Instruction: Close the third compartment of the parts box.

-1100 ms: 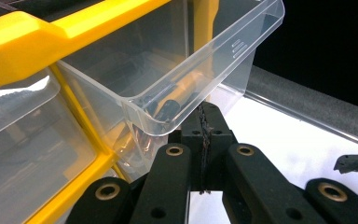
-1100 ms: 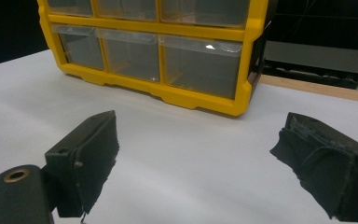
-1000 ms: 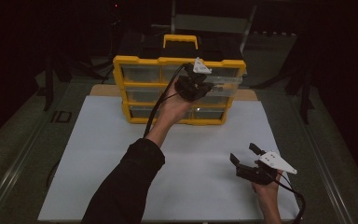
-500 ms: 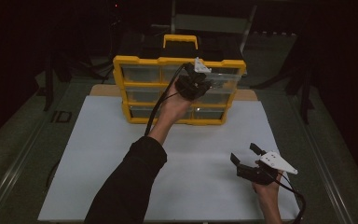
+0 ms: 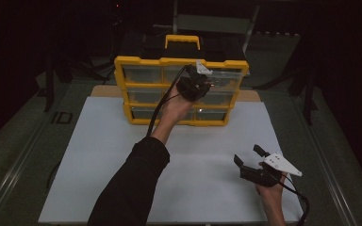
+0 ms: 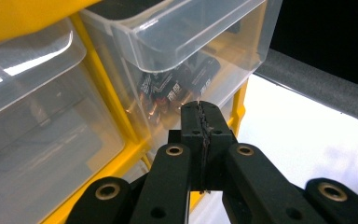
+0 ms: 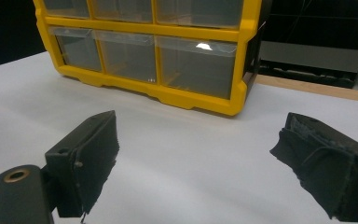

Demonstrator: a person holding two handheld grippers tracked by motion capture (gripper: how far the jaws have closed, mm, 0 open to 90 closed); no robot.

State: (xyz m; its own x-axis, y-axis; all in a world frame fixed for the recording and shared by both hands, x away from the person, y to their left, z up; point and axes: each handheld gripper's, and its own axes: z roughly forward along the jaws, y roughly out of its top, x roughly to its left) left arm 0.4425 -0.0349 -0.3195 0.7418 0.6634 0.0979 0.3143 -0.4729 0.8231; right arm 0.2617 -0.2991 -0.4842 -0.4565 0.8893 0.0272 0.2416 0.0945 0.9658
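While both hands sat over the white mat, status was as follows.

Cabinet: yellow drawer organizer point(image 5: 181, 62) stood upright at 12 o'clock on the white mat point(image 5: 99, 155), black lid and yellow carry handle point(image 5: 182, 41) on top, three rows of clear drawers facing the person.

Left gripper: left gripper point(image 6: 200, 123) was up at the organizer's front, at roughly 1 o'clock from the cabinet's centre in the high view point(image 5: 194, 84). Jaws fully closed, pads pressed flat together, nothing between them.

Target drawer: clear drawer point(image 6: 191, 32) stuck out of the yellow frame a little, its lip just above and beyond the closed tips. Contact between tips and drawer: can't tell.

Contents: dark batteries point(image 6: 175, 86) lay behind the clear plastic, right ahead of the tips.

Neighbour drawer: another clear drawer point(image 6: 32, 121) at 9 o'clock of the tips in the left gripper view, flush in the frame.

Right gripper: right gripper point(image 7: 200, 163) hung low over the mat at 5 o'clock in the high view point(image 5: 250, 159), well apart from the organizer. Jaws wide, empty, pointing toward the cabinet's bottom row.

Bottom row: bottom drawers point(image 7: 196, 67) all shut, seen from the right gripper view at 12 o'clock.

Arm: dark sleeve point(image 5: 132, 188) ran from 6 o'clock up to the left hand point(image 5: 172, 110).
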